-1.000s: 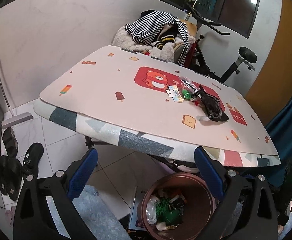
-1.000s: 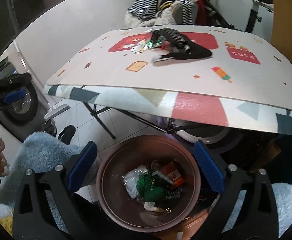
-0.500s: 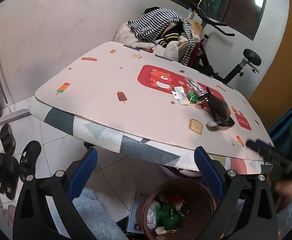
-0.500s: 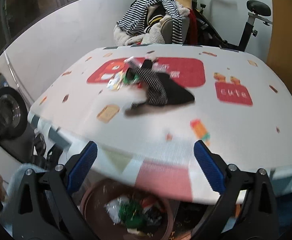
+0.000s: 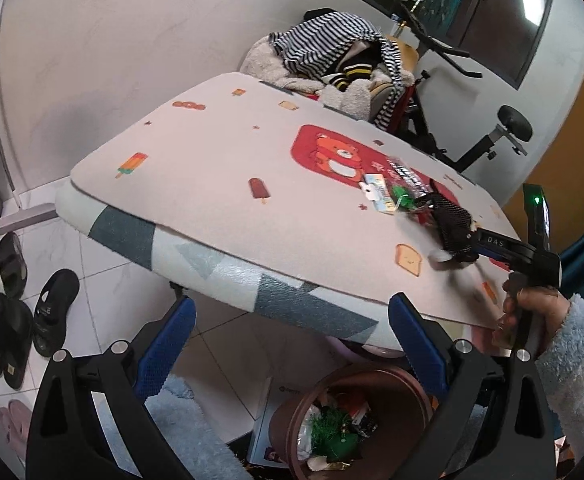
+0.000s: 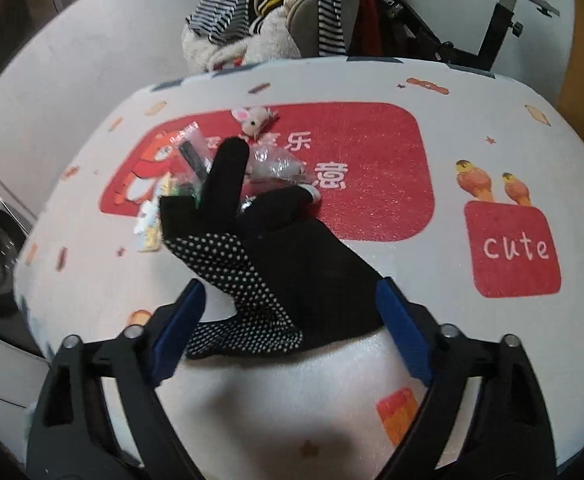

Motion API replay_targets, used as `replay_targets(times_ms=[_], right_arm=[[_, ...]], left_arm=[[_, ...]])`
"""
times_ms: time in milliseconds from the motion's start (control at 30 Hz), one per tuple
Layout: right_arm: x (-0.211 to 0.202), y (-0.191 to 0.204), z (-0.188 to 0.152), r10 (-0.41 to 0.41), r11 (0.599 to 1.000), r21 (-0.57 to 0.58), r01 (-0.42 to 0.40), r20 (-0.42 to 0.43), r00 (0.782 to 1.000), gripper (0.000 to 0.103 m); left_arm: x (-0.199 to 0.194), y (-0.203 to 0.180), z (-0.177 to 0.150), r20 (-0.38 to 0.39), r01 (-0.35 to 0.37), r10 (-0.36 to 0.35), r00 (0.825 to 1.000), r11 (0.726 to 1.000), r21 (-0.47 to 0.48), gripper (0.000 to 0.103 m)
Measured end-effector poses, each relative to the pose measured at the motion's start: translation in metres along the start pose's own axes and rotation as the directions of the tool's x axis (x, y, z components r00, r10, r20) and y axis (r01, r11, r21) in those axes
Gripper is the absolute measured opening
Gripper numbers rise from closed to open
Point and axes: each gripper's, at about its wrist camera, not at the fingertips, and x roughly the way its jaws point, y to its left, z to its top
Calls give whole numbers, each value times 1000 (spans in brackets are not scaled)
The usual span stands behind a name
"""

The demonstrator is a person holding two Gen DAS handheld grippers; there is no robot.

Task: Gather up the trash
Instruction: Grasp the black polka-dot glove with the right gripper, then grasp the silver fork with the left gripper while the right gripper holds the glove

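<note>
The surface is a padded mat printed with a bear, ice lollies and toast, and behind it a chair heaped with striped clothing and an exercise bike crowd the wall. On the mat a black glove with white grip dots lies palm up, its fingers reaching over a small heap of trash: clear plastic wrappers, a green scrap and a printed card. A small pink toy mouse sits just beyond the heap. Under the near edge of the surface stands a brown bin already holding wrappers and green scraps, with slippers on the tiled floor to the left. The right gripper is held low over the mat, its blue-padded fingers spread wide on either side of the glove's cuff, gripping nothing. The left gripper hangs back below the surface's edge above the bin, its fingers also wide apart and empty. A sleeved hand holds the right gripper's handle at the surface's right edge.
</note>
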Motion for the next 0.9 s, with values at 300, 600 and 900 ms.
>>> replay_targets(times_ms=[300, 600, 900], right_arm=[[-41, -18, -14, 34, 995, 88, -48, 150, 988, 13], [-139, -57, -19, -121, 988, 143, 65, 428, 896, 13], [-103, -94, -45, -123, 977, 204, 63, 296, 947, 13]], left_arm=[[4, -3, 7, -12, 42, -42, 999, 999, -5, 94], [18, -36, 30, -29, 144, -143, 989, 989, 27, 80], [85, -92, 82, -132, 394, -401, 907, 916, -73, 39]])
